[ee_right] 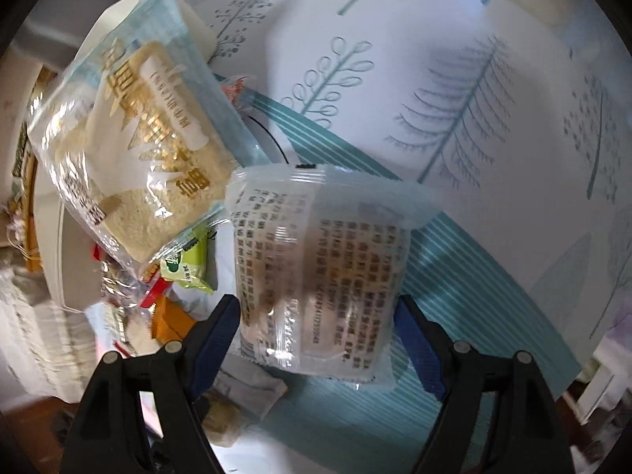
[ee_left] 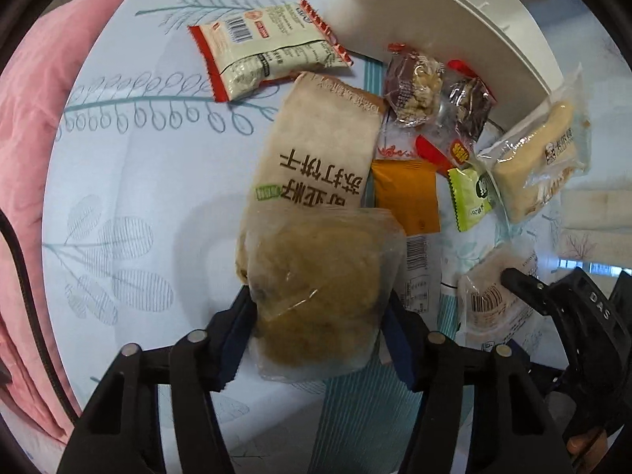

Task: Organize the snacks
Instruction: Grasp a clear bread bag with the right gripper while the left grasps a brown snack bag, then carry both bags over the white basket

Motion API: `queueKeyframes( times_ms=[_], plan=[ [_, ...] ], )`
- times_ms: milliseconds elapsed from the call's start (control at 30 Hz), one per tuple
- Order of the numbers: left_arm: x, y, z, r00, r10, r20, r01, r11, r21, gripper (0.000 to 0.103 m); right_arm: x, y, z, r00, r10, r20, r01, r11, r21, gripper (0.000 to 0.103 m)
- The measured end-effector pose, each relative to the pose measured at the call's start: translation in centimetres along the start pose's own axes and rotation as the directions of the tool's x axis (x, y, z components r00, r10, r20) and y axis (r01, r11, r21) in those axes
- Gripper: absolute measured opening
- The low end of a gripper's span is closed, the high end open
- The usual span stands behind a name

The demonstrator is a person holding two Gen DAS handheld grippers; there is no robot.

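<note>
Your left gripper (ee_left: 316, 316) is clenching a clear packet with a round brownish pastry (ee_left: 316, 288) inside, the blue pads pressing on both its sides. The packet is hanging just over the lower end of a tall beige cracker packet (ee_left: 320, 146) printed with dark characters, which is lying on the leaf-patterned surface (ee_left: 150, 181). Beside the cracker packet, an orange sachet (ee_left: 407, 193), a small green sachet (ee_left: 470, 197) and two clear-wrapped dark nut bars (ee_left: 410, 87) are crowding together, and a red-edged white packet (ee_left: 268, 51) is lying apart near the far side. A white tray (ee_left: 454, 15) is sitting behind them, with a clear-wrapped pale cake (ee_left: 541, 158) leaning by its rim.

Your right gripper (ee_right: 316, 316) is grasping a clear packet covered in dark print (ee_right: 316, 268), holding it above the teal-striped band of the surface. In the left wrist view the same gripper's finger is showing at the lower right, against that packet. To its left, a clear bag of crumbly yellow cake with gold lettering (ee_right: 146, 150) is lying across the pile, partly blurred.
</note>
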State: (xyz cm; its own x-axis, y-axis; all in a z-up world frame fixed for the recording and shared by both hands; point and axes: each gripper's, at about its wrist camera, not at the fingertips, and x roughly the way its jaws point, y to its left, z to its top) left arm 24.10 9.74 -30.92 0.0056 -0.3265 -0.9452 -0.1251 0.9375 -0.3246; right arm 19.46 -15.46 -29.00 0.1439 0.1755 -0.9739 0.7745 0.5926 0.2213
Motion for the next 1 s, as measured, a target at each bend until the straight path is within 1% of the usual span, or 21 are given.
queueKeyframes(
  times_ms=[100, 200, 233, 300, 433, 567, 700, 800, 900, 1000],
  plan=[
    [-0.3, 0.6, 0.2, 1.000, -0.019, -0.004, 0.019, 1.000, 0.002, 0.053, 0.3, 1.2, -0.4, 0.999, -0.044, 0.009, 0.044, 0.998, -0.037, 0.077],
    [-0.7, 1.8, 0.3, 0.999, -0.050, -0.012, 0.050, 0.999, -0.010, 0.051, 0.4, 2.4, -0.8, 0.998, -0.068, 0.014, 0.069, 0.995, -0.071, 0.072],
    [-1.0, 2.4, 0.1, 0.999, -0.050, -0.017, 0.050, 0.999, -0.014, 0.051, 0.4, 2.8, -0.9, 0.997, -0.075, 0.012, 0.076, 0.993, -0.087, 0.070],
    [-1.1, 3.1, 0.0, 0.998, -0.048, -0.026, 0.048, 0.999, -0.021, 0.050, 0.5, 3.5, -1.2, 0.996, -0.086, -0.002, 0.086, 0.990, -0.115, 0.068],
    [-1.5, 4.6, -0.3, 0.998, -0.041, -0.053, 0.040, 0.999, -0.033, 0.050, 0.8, 4.6, -2.3, 0.994, -0.097, -0.056, 0.087, 0.984, -0.154, 0.068],
    [-2.6, 6.5, -1.0, 0.997, -0.015, -0.069, 0.012, 0.998, -0.054, 0.050, 1.2, 6.1, -4.0, 0.988, -0.093, -0.123, 0.065, 0.975, -0.215, 0.067],
    [-4.0, 8.4, -1.4, 0.996, 0.028, -0.082, -0.035, 0.996, -0.078, 0.050, 0.8, 7.9, -5.2, 0.985, -0.077, -0.156, 0.029, 0.956, -0.291, 0.067],
    [-5.4, 9.5, -1.7, 0.996, 0.038, -0.086, -0.046, 0.994, -0.100, 0.050, 0.3, 9.4, -5.8, 0.983, -0.053, -0.178, -0.014, 0.936, -0.353, 0.067],
    [-7.4, 10.2, -1.2, 0.997, 0.034, -0.065, -0.041, 0.993, -0.110, 0.050, -0.5, 10.9, -6.2, 0.982, -0.025, -0.186, -0.056, 0.906, -0.419, 0.067],
    [-9.6, 9.4, -0.2, 0.999, 0.036, -0.025, -0.039, 0.993, -0.113, 0.050, -1.3, 12.3, -6.4, 0.982, 0.014, -0.191, -0.104, 0.873, -0.476, 0.067]
  ],
)
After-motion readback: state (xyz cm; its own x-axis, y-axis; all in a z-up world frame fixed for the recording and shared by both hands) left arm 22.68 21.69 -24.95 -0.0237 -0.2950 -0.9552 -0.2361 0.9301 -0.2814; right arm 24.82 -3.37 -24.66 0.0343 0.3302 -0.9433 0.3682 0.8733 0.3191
